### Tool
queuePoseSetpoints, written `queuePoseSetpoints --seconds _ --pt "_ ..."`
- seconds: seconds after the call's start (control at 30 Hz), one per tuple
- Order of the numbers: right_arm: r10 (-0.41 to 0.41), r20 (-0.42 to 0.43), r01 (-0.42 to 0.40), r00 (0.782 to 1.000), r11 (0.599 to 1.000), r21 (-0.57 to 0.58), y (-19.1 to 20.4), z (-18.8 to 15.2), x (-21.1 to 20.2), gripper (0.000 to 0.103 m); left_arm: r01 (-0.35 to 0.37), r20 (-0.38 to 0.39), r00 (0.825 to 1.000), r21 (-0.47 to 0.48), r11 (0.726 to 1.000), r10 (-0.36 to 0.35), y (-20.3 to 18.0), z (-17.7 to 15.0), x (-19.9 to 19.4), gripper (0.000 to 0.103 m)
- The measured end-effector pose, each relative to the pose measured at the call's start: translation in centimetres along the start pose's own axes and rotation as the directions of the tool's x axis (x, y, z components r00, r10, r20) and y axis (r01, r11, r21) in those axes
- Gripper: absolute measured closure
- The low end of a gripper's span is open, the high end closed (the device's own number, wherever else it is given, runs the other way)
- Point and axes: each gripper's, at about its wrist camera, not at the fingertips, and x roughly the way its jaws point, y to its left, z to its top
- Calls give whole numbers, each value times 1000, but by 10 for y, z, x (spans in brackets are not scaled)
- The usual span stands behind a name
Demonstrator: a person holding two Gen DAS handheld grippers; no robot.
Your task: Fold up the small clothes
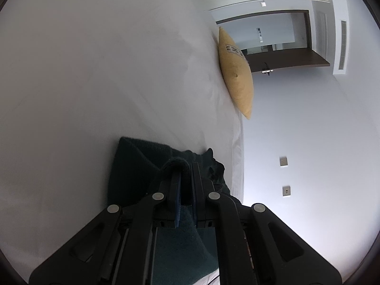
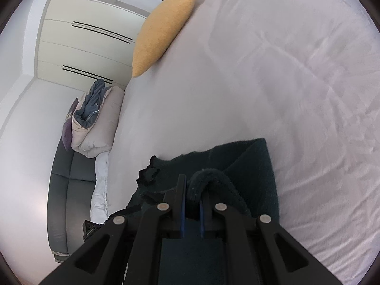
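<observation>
Dark teal knitted garment (image 2: 256,166), plain, with no print. White bed sheet (image 2: 261,71) beneath, faintly creased, pinkish in the right wrist view. Mustard-yellow square cushion (image 1: 237,80), bearing a grey-and-white patterned patch near one edge. Matt black left claw (image 1: 186,168) and black right claw (image 2: 193,185), both with blue pads and silver rivets. Pale beige bedding bundle (image 2: 99,123) wrapped around blue-grey cloth. Purple pillow (image 2: 67,130). Dark grey sofa (image 2: 68,178). Cream wardrobe doors (image 2: 71,47), striped by thin black slots. Dark brown door frame (image 1: 306,30).
</observation>
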Motion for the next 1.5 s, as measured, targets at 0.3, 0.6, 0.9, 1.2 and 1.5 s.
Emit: queuePoseSetpoints --seconds 0.3,0.6,0.9,1.2,1.5 --pt "-4 8 3 1000 998 61 -14 14 5 93 -17 4 1000 -35 999 17 16 11 15 97" --pt "76 103 -94 992 977 189 -39 16 -10 54 -12 -38 999 -91 996 8 29 15 22 80" --pt "-43 175 6 984 979 206 -42 9 -45 38 13 141 990 -82 997 -1 13 36 -21 14" --pt "10 97 -6 995 999 -44 25 -26 -42 38 -67 3 998 190 980 68 -59 -24 30 14" --pt "-62 -14 61 998 992 -111 22 -72 1 46 -240 -14 968 231 943 250 -32 -44 94 28"
